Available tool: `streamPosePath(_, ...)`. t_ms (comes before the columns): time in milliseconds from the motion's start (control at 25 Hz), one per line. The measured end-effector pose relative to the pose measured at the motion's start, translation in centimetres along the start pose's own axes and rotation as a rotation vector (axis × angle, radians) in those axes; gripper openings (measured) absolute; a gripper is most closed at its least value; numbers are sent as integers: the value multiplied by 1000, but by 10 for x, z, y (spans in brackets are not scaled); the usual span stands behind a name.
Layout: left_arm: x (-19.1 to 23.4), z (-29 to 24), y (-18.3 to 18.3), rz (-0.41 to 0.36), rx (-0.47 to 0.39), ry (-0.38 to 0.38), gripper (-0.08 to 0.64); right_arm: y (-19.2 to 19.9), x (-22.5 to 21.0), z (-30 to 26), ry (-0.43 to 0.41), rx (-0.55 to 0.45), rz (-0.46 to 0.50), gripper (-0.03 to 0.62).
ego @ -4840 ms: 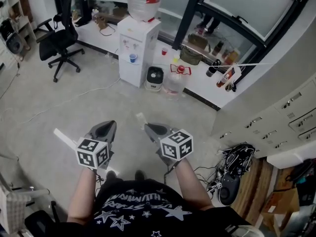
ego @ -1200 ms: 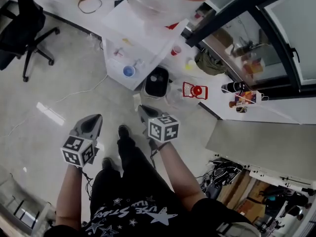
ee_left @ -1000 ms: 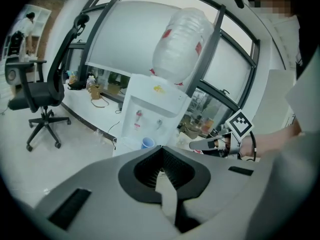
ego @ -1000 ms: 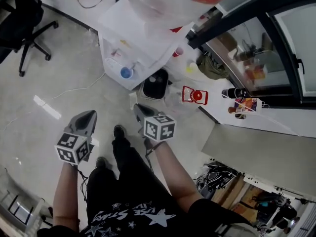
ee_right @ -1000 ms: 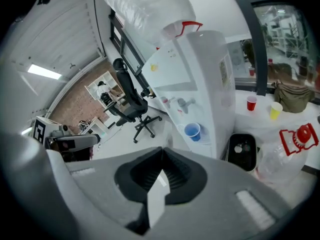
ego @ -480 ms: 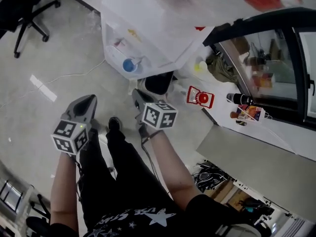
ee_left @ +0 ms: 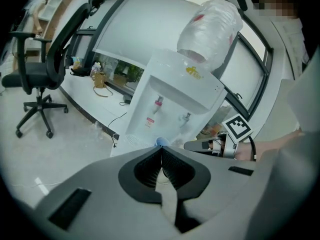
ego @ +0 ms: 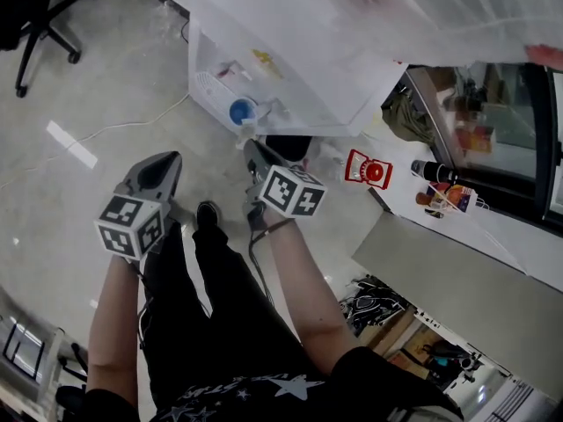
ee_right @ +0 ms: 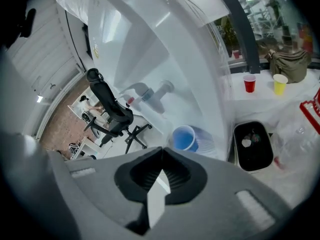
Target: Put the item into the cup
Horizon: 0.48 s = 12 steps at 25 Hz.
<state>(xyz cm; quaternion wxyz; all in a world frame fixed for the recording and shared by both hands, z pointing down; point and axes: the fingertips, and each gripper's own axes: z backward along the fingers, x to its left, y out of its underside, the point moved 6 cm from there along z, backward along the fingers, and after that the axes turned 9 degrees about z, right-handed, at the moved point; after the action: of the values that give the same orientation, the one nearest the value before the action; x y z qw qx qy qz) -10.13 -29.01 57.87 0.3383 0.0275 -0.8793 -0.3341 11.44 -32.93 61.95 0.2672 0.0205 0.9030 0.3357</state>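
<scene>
A blue cup (ego: 241, 111) stands on the drip tray of a white water dispenser (ego: 290, 69). In the right gripper view the cup (ee_right: 184, 137) lies just beyond and right of my right gripper (ee_right: 162, 149), whose jaws are pressed together around a thin white item (ee_right: 156, 194). From the head view the right gripper (ego: 251, 145) points at the tray, a short way below the cup. My left gripper (ego: 170, 156) hangs to its left over the floor, jaws shut with nothing seen in them. The left gripper view shows the cup (ee_left: 161, 142) just above its jaw tips (ee_left: 161, 149).
A black bin (ee_right: 252, 145) sits on the floor right of the dispenser. A red cup (ee_right: 249, 82) and a yellow cup (ee_right: 280, 84) stand on the ledge behind. A red-framed object (ego: 369, 170) lies by the ledge. An office chair (ee_left: 35, 79) is far left.
The person has walked up to the dispenser. Both grippers have come closer to it, and the blue cup now sits just ahead of the right gripper's tip.
</scene>
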Motion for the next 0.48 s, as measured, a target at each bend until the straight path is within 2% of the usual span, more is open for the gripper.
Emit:
streamPosePath(200, 14, -17, -15, -4, 20, 29, 8, -8, 0, -17, 27, -10, -46, 0)
streamPosePath(480, 33, -38, -26, 13, 45, 49, 8, -17, -13, -44, 105, 2, -59, 2)
